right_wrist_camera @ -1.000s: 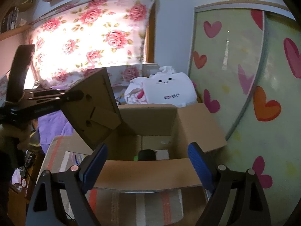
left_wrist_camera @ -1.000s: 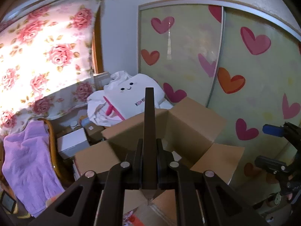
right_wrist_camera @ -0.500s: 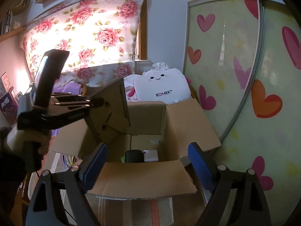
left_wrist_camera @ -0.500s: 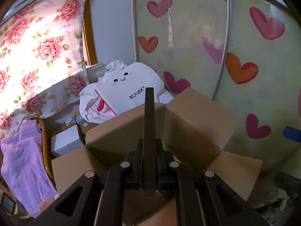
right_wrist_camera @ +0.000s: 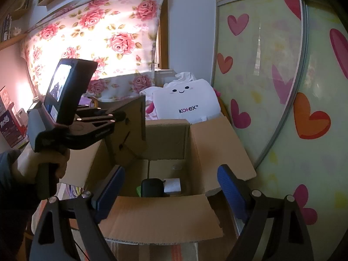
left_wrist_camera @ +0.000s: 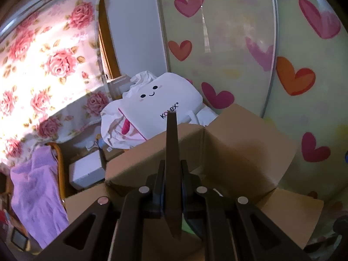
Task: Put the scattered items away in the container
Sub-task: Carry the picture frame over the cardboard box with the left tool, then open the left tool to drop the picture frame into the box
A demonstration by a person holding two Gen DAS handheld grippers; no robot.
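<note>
The cardboard box [right_wrist_camera: 165,165] stands open, all four flaps spread, and it already holds a few things on its floor: a dark case [right_wrist_camera: 152,187], a white block [right_wrist_camera: 173,185] at its 3 o'clock, a green scrap at its 9 o'clock. Over the box's 10 o'clock corner, the left gripper [right_wrist_camera: 128,119] is clenched on a flat brown board [right_wrist_camera: 130,130], poised above the opening, not yet released. The right gripper [right_wrist_camera: 171,187] hangs spread wide and empty at the near flap. I judge this a late deposit; what remains scattered outside is out of sight.

Matt cardboard box [right_wrist_camera: 171,215]; glossy wardrobe door [right_wrist_camera: 271,87]
</note>
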